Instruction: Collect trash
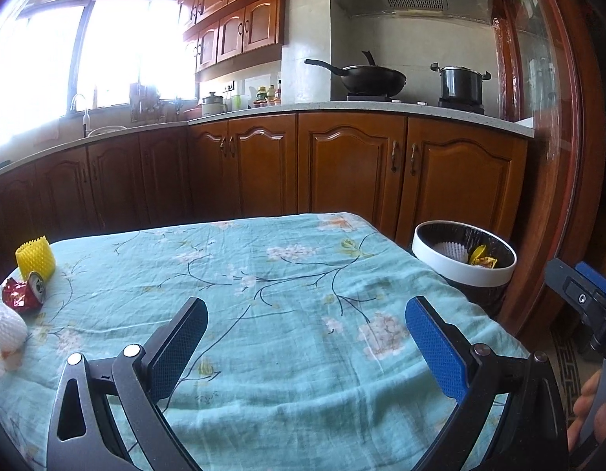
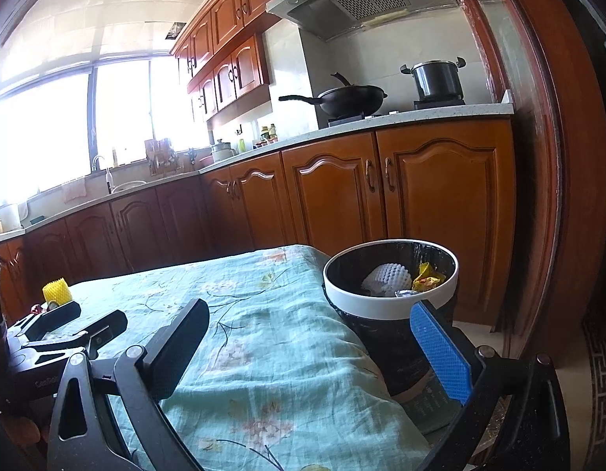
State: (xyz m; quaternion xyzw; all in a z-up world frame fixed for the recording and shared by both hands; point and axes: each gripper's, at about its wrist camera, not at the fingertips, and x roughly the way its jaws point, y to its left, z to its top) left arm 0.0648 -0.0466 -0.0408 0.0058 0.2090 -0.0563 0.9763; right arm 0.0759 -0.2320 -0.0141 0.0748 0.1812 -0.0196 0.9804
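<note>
On the table's left edge lie a yellow foam net (image 1: 35,258), a crushed red can (image 1: 24,293) and a white foam net (image 1: 6,327). My left gripper (image 1: 306,314) hangs open over the teal floral tablecloth (image 1: 263,274), empty, right of that trash. A white-rimmed bin (image 1: 464,261) with a black liner stands off the table's right corner. My right gripper (image 2: 310,318) is open and empty, near the table's right edge just before the bin (image 2: 389,302), which holds a white foam net (image 2: 387,278) and a yellow wrapper (image 2: 428,276). The yellow foam net (image 2: 57,292) shows far left.
Wooden cabinets (image 1: 342,165) and a counter run behind the table, with a wok (image 1: 365,76) and a pot (image 1: 460,84) on the stove. A wooden door frame (image 1: 554,157) rises at the right. A hand (image 1: 589,412) holds the right gripper's body at the lower right.
</note>
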